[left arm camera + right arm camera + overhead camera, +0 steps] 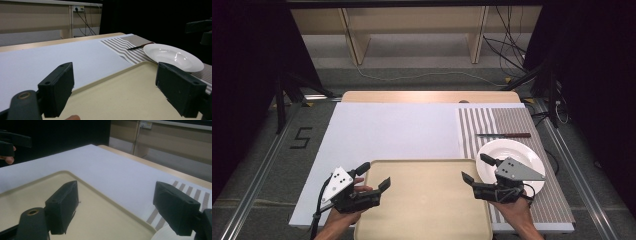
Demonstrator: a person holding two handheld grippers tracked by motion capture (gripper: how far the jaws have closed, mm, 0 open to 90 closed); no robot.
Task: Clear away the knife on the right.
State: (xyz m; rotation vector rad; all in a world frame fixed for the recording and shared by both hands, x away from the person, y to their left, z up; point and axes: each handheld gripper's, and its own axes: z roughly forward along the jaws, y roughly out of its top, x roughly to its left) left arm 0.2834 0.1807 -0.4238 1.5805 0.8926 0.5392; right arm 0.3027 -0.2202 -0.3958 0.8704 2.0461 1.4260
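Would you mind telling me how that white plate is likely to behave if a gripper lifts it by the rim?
The white plate looks glossy, so probably slippery. It seems rigid and likely breakable. Its broad, shallow shape should sit steady on the striped mat.

Each bare-armed hand carries a black gripper, the left gripper (373,176) and right gripper (476,167) alike: two blocky black jaws with a screw hole at each tip, a grey three-cornered plate on top, and a black cable trailing toward 6 o'clock.

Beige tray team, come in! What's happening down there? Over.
Left gripper open, right gripper open, both empty. Beige plastic tray bare between them. White round plate beside tray, untouched. Nothing in the way.
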